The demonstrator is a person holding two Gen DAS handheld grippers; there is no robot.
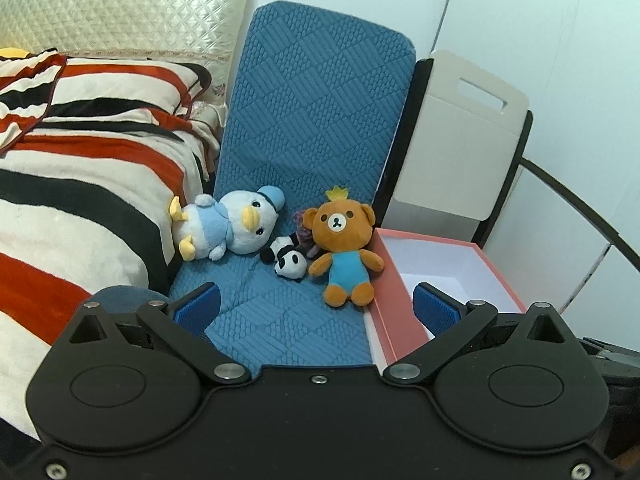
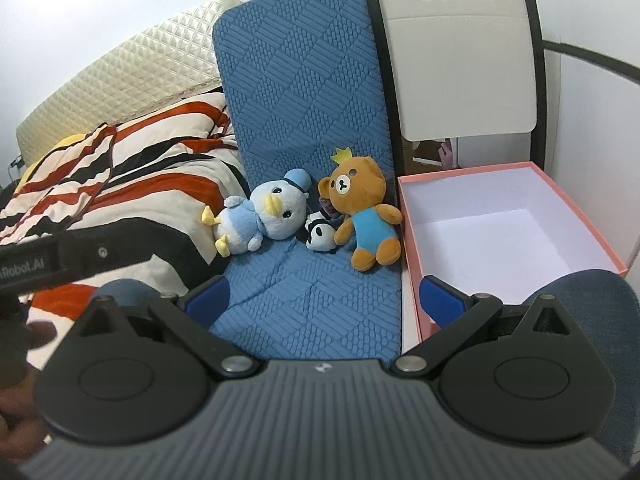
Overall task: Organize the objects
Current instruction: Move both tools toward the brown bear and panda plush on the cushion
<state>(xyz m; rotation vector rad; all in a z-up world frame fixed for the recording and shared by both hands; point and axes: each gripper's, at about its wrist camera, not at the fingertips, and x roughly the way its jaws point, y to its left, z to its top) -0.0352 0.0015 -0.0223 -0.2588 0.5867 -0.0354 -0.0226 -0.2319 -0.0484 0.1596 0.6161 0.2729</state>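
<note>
A brown bear plush (image 1: 344, 250) (image 2: 366, 214) in a blue outfit sits on the blue quilted cushion (image 1: 288, 312) (image 2: 308, 304). A small panda plush (image 1: 289, 262) (image 2: 320, 236) lies beside it, and a white and blue duck plush (image 1: 228, 226) (image 2: 260, 218) lies on its side to the left. A pink box (image 1: 394, 320) (image 2: 412, 240) with a white inside stands open to the right of the bear. My left gripper (image 1: 316, 308) is open and empty, short of the toys. My right gripper (image 2: 324, 300) is open and empty, also short of them.
A striped red, black and cream blanket (image 1: 72, 184) (image 2: 132, 184) covers the bed on the left. A cream quilted headboard (image 1: 120, 12) (image 2: 120, 72) stands behind. A beige folding chair back (image 1: 456, 132) (image 2: 456, 60) stands behind the box. The blue cushion leans up against the wall.
</note>
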